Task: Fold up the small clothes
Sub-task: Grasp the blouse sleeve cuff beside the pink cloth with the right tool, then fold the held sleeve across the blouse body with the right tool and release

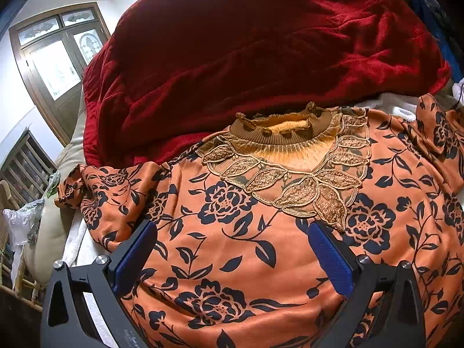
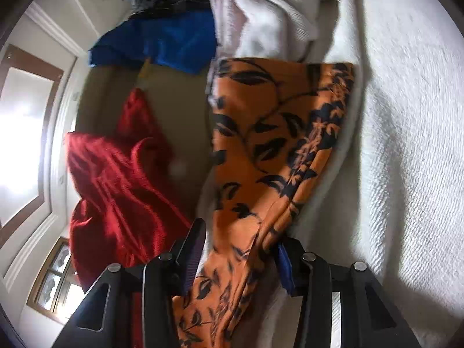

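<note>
An orange top with dark floral print (image 1: 261, 232) lies front up on a white towel, its gold lace collar (image 1: 293, 168) toward the back. My left gripper (image 1: 232, 232) is open over the chest of the top, blue pads apart, holding nothing. In the right wrist view a sleeve of the orange top (image 2: 261, 145) stretches away from my right gripper (image 2: 240, 240). The sleeve's gathered cloth runs between the fingers, which stand fairly wide. The right blue pad (image 2: 284, 264) touches the cloth; the frame is blurred.
A red velvet blanket (image 1: 261, 43) is heaped behind the top, also in the right wrist view (image 2: 121, 179). A white towel (image 2: 406, 145) covers the surface. A blue cloth (image 2: 162, 40) and a pale fleece (image 2: 261, 8) lie at the far end. A window (image 1: 55, 58) is at left.
</note>
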Demonstrator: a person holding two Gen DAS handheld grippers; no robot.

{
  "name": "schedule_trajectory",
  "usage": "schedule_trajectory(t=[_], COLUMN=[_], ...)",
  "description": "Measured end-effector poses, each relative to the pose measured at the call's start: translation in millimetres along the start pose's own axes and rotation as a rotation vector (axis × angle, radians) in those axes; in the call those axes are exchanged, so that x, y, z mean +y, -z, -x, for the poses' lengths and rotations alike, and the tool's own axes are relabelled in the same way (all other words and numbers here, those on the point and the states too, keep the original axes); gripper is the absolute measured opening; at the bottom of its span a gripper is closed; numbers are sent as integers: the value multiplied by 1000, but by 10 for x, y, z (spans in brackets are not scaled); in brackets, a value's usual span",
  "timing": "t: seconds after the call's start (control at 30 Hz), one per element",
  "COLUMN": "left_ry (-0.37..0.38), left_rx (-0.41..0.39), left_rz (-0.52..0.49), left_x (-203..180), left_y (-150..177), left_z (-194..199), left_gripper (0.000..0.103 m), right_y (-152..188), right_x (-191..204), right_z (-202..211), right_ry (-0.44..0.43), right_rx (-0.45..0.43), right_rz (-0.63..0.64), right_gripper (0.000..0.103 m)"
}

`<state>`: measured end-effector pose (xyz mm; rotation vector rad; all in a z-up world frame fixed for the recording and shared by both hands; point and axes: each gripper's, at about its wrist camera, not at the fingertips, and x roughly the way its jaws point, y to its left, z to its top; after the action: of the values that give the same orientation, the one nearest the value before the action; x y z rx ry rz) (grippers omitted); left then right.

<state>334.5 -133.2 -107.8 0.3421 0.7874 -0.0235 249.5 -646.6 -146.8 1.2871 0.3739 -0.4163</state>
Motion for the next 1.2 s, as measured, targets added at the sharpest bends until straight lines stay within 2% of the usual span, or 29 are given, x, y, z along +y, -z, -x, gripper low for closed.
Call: schedule_trajectory(t=[0.13, 0.23, 0.37, 0.43, 0.57, 0.67, 0.7, 0.73, 0.83, 0.93, 0.97, 1.03, 1.1, 1.2], left_ry=[10, 10, -2, -4, 5, 1, -1, -3, -7, 5, 6, 3, -4, -22], left_rx=[3, -2, -15, -14, -13, -20, -22, -22, -14, 7, 11, 11, 4, -7], left_rz=[2, -3, -10, -4, 3, -13, -16, -16, -1, 35, 44, 59, 71, 95], left_x=[14, 10, 21, 39, 50, 25, 25, 32, 97, 210, 240, 295, 355, 488], left_y=[4, 9, 22, 23, 21, 33, 36, 37, 34, 30, 32, 39, 39, 43], left_z=[1, 20, 39, 40, 54, 68, 69, 68, 47, 12, 9, 17, 37, 68], left_gripper=[103, 103, 103, 103, 103, 103, 103, 103, 103, 103, 103, 103, 103, 103], right_y=[21, 17, 0, 16, 60, 36, 45, 46, 54, 117, 176, 300, 520, 1008], right_x=[93, 47, 59, 103, 85, 62, 54, 39, 47, 212, 343, 604, 939, 1452], right_z=[-35, -74, -10, -8, -50, -54, -56, -50, 21, 111, 129, 186, 206, 182], right_ry=[60, 101, 84, 114, 137, 146, 151, 150, 87, -60, -131, -217, -321, -409], right_rx=[-13, -15, -23, -24, -37, -52, -57, -61, -81, -75, -66, -44, 14, 108], right_rz=[79, 92, 75, 91, 110, 123, 123, 114, 97, 97, 106, 155, 210, 347], right_gripper=[46, 34, 33, 37, 38, 25, 14, 9, 7, 6, 6, 6, 6, 6])
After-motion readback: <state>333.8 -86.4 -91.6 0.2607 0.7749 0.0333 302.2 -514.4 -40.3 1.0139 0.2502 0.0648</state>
